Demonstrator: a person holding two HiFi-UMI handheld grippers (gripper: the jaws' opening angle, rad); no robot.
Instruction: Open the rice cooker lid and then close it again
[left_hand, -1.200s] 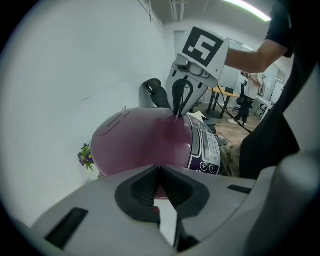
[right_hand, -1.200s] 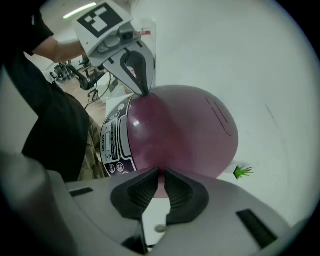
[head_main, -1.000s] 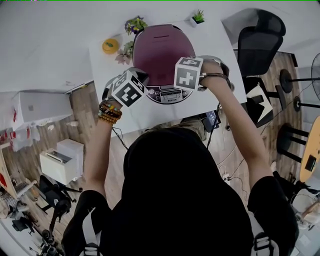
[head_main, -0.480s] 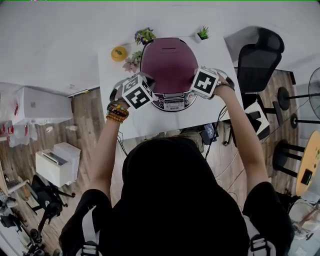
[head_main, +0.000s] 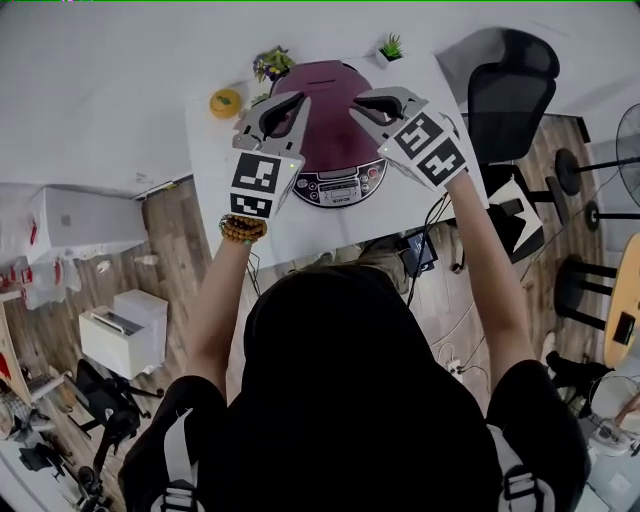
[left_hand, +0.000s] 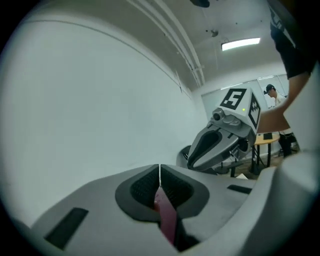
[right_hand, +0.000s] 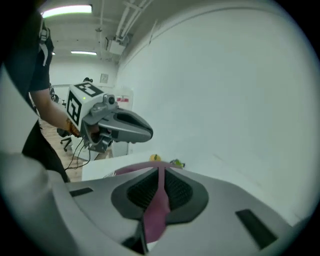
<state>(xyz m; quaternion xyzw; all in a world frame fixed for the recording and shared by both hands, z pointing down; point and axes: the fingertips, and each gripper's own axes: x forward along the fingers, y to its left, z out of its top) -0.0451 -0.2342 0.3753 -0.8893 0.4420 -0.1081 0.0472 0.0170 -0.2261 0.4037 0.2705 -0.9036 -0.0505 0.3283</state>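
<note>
The rice cooker (head_main: 335, 140) stands on the white table (head_main: 300, 228), its maroon lid (head_main: 328, 120) down and its control panel (head_main: 338, 187) facing me. Both grippers hang in the air above it, pointing toward the wall. My left gripper (head_main: 292, 103) is over the lid's left side, jaws shut with nothing between them (left_hand: 159, 169). My right gripper (head_main: 362, 101) is over the lid's right side, jaws pressed nearly together and empty (right_hand: 161, 171). Through the slit below each pair of jaws a strip of maroon lid shows. Each gripper view catches the other gripper (left_hand: 220, 142) (right_hand: 117, 125).
An orange fruit (head_main: 224, 100) lies at the table's back left. Two small potted plants (head_main: 270, 62) (head_main: 390, 47) stand behind the cooker by the white wall. A black office chair (head_main: 510, 90) is to the table's right, and cables hang off the front edge.
Both grippers have lifted from the cooker's front sides, beside the control panel, to well above the lid and tipped up toward level. The lid looks unmoved.
</note>
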